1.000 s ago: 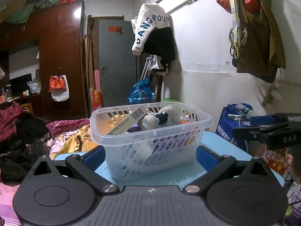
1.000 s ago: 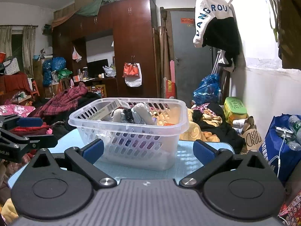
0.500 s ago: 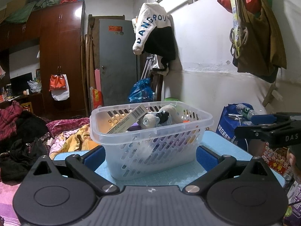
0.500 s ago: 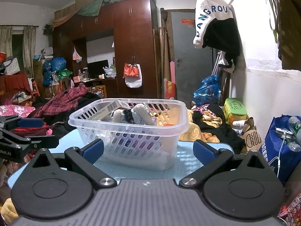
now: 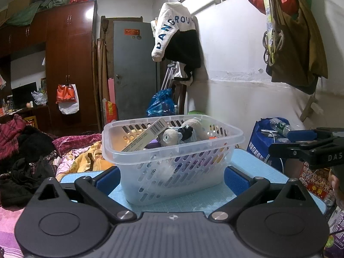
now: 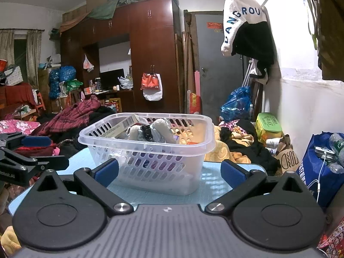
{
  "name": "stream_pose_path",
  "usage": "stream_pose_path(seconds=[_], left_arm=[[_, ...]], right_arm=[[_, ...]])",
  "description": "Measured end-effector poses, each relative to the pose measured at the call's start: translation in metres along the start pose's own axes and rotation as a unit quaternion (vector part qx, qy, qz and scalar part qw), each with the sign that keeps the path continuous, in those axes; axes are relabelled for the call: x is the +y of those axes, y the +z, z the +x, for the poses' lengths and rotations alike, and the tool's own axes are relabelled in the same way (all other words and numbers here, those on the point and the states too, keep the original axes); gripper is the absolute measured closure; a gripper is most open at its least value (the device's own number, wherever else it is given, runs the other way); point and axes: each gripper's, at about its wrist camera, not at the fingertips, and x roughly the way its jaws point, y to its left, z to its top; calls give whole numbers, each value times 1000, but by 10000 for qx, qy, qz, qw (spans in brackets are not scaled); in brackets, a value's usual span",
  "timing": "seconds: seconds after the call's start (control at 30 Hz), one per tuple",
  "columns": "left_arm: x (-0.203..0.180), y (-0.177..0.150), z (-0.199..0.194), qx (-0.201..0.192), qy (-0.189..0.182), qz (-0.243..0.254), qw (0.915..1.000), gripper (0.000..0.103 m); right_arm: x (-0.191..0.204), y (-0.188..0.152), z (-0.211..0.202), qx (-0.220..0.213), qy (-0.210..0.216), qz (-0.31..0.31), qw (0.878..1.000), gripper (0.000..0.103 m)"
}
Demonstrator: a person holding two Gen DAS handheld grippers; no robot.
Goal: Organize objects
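A clear plastic basket (image 5: pixel 133 150) (image 6: pixel 137 148) stands on a light blue table (image 5: pixel 253 167) (image 6: pixel 215 185). It holds a long barcoded box (image 5: pixel 144 136) (image 6: pixel 122 126), a plush toy (image 5: pixel 182 130) (image 6: pixel 150 130) and other small items. My left gripper (image 5: pixel 172 177) is open and empty, its blue pads either side of the basket's near end, apart from it. My right gripper (image 6: pixel 169 171) is also open and empty in front of the basket. Each gripper shows at the edge of the other's view, the right one (image 5: pixel 305 146) and the left one (image 6: pixel 25 152).
A white wall (image 5: pixel 247 99) runs along the table's right side, with clothes hanging. A blue bag with bottles (image 6: pixel 320 167) sits right of the table. Piles of clothes (image 6: pixel 71 118) and bedding lie to the left and behind. A wardrobe (image 6: pixel 150 53) and a grey door stand far back.
Almost nothing has changed; both grippers stay open and hover in place in front of the basket, with only a slight drift.
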Motion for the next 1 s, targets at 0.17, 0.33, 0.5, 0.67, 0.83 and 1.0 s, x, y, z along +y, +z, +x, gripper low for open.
stream_pose_path(seconds=[0.17,0.33,0.5,0.67,0.83,1.0], left_arm=[[0,-1,1,9,15,-10,10000,0],[0,-2,2,16,21,-19,10000,0],[-1,-2,4,20,32,-19,10000,0],[-1,-2,5,28,33,-19,10000,0],[-1,-2,6,30,42,-34,10000,0],[-3,-2,9,46,55,-53,10000,0]], right_arm=[[0,0,0,2,0,-5,10000,0],[0,0,0,0,2,0,10000,0],[-1,0,0,0,3,-3,10000,0],[-1,0,0,0,8,-20,10000,0],[-1,1,0,4,14,-23,10000,0],[-1,1,1,10,20,-23,10000,0]])
